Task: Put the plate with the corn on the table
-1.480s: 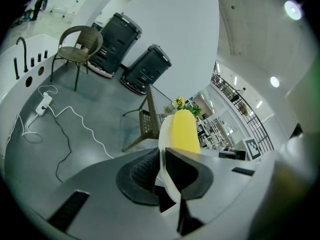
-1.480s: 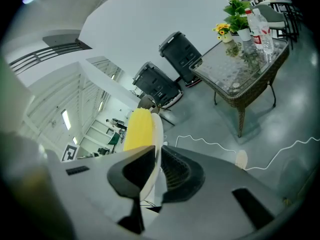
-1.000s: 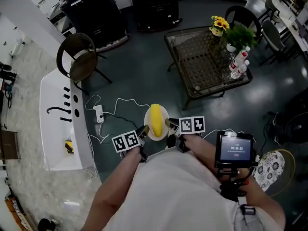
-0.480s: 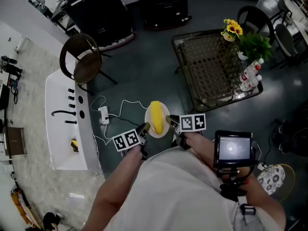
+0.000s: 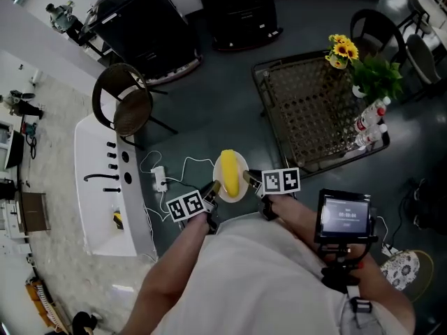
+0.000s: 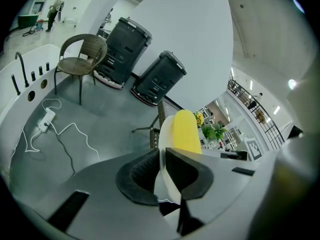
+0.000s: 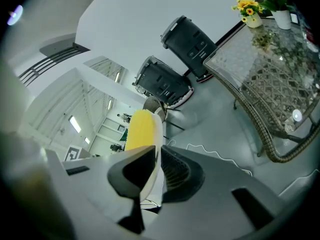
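Two claws carry a white plate (image 5: 230, 187) above the dark floor (image 5: 209, 103), each clamped on an opposite rim. The left claw (image 5: 214, 187) pinches the near-left edge and the right claw (image 5: 248, 179) the right edge, their jaws closed down to the plate's thickness. The yellow corn (image 5: 229, 170) lies on the plate, its long axis running near to far. The glass-topped counter (image 5: 307, 110) stands well apart, far and to the right, on the right claw's side, so the plate likely has to travel that way.
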{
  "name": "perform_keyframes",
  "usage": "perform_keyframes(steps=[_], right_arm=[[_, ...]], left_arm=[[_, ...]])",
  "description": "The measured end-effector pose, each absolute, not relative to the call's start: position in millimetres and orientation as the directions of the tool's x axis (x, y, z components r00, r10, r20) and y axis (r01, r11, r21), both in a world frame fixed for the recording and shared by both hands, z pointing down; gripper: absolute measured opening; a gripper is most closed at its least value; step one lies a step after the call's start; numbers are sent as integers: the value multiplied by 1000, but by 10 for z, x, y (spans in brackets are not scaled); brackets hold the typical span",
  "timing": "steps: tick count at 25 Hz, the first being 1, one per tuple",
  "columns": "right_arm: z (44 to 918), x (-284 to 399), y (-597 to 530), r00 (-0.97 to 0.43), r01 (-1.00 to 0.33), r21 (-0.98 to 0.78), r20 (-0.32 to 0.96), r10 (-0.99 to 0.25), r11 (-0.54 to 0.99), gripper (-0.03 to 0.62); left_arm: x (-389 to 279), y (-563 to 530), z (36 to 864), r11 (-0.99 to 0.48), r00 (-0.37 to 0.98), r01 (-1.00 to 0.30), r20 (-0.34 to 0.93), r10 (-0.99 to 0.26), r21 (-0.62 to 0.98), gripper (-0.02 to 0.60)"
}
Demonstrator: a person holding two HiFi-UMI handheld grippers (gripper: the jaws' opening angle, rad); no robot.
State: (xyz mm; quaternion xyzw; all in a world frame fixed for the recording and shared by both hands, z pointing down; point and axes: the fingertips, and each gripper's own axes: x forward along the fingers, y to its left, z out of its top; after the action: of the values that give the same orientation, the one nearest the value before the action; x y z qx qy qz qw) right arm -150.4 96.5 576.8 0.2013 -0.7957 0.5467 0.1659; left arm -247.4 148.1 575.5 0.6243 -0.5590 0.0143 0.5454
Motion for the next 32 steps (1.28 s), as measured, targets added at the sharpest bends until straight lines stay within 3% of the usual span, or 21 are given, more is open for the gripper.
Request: perform_keyframes(steps=[11, 22, 32], right_arm=[[5819, -1616, 696, -866, -500, -821, 475, -156, 277, 43], [5929, -1678, 168, -803, -584, -791, 530, -274, 182, 43], [5919, -2352, -491, -759, -623, -770, 550, -348, 140, 43]], left_arm=[[-2606, 1170, 5746, 210, 383, -732, 646, -661, 648, 43], [-2740, 462, 5876, 87, 523, -717, 616, -589, 692, 43], [-3436, -299, 5865, 1, 604, -696, 586, -540, 718, 40]])
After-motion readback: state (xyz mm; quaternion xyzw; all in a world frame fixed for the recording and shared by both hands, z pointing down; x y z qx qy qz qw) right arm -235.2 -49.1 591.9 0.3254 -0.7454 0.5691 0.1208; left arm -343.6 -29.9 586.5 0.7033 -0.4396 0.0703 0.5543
